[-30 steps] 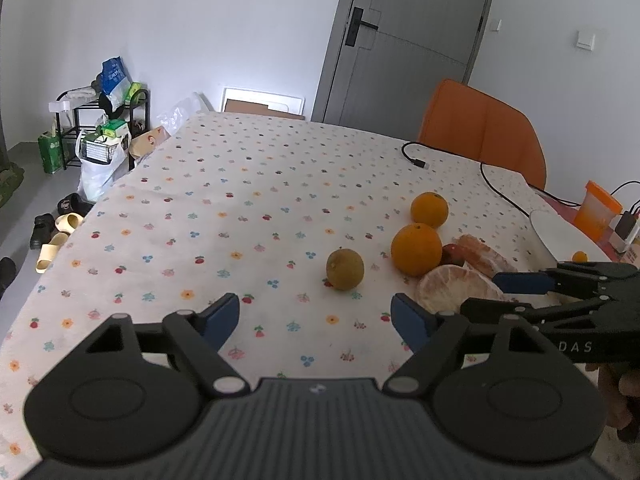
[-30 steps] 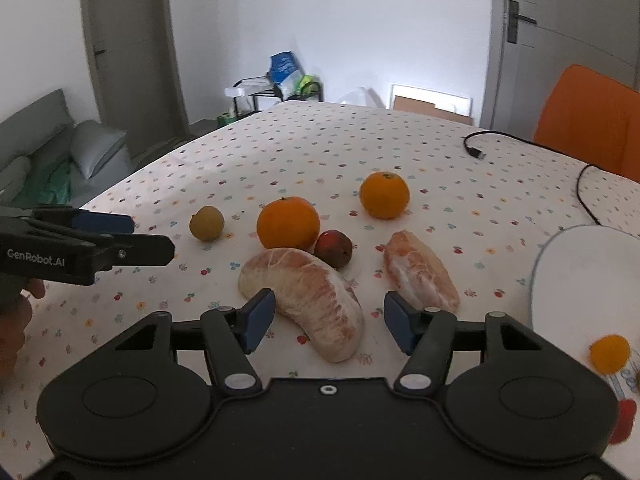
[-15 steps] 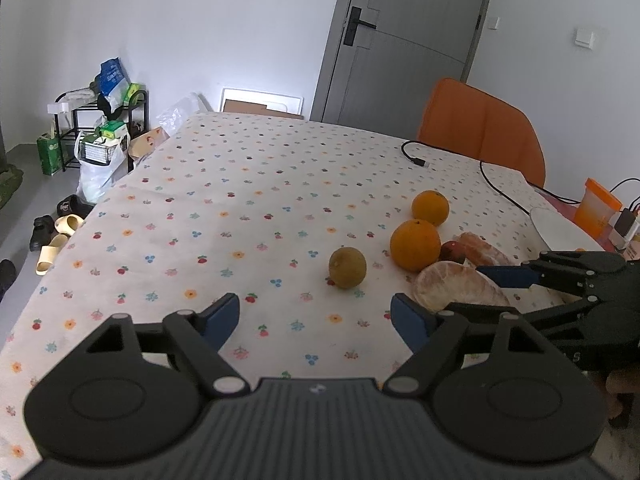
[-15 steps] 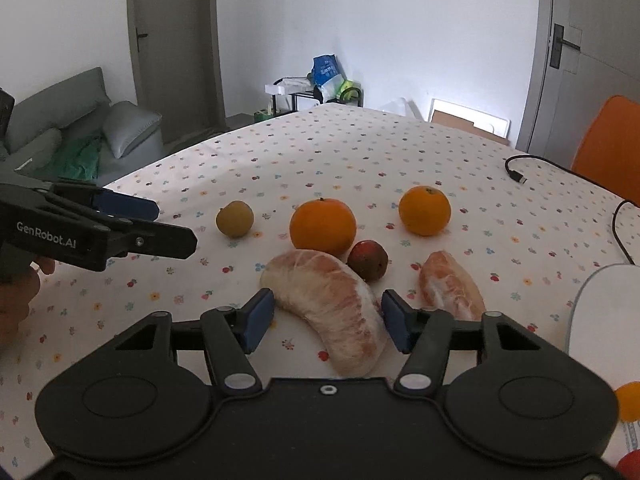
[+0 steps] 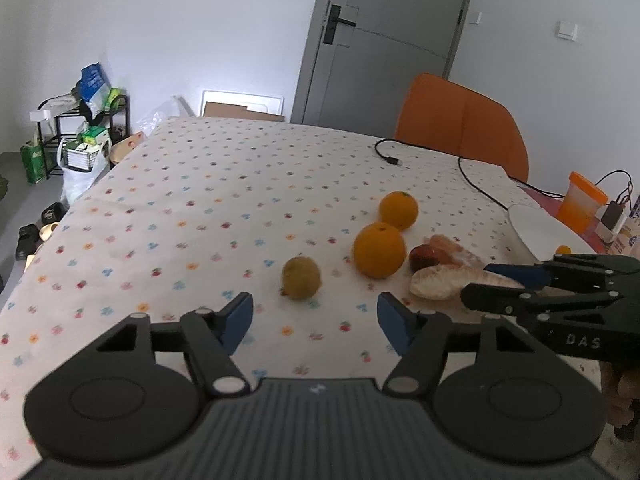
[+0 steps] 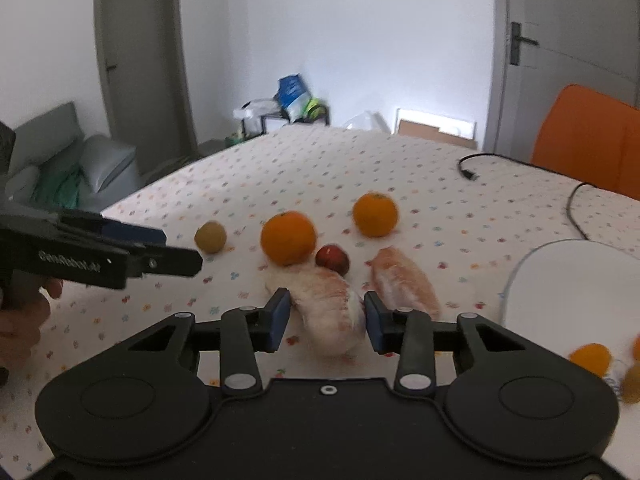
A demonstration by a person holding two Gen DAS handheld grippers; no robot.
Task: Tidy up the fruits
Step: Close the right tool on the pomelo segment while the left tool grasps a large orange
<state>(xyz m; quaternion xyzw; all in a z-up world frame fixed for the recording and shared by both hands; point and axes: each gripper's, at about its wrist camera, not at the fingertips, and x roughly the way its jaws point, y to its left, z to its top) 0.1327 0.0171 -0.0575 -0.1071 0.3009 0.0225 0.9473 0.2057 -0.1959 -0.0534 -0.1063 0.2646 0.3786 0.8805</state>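
Note:
Fruit lies on a dotted tablecloth (image 5: 224,200). A large peeled pomelo segment (image 6: 328,304) lies between the pads of my right gripper (image 6: 325,320), which is open with its jaws close around the segment. A second pomelo segment (image 6: 404,284), a small red fruit (image 6: 333,259), two oranges (image 6: 289,237) (image 6: 375,214) and a brown-green fruit (image 6: 210,236) lie beyond. My left gripper (image 5: 316,320) is open and empty, just short of the brown-green fruit (image 5: 301,277). A white plate (image 6: 576,284) is at the right.
A black cable (image 5: 460,168) runs across the far right of the table. An orange chair (image 5: 460,120) stands behind it. An orange cup (image 5: 580,200) and small fruits (image 6: 590,358) sit by the plate. Shelves with bags (image 5: 84,120) stand far left.
My right gripper has moved forward over the large pomelo segment and its jaws have narrowed around it. My left gripper has edged forward towards the brown-green fruit.

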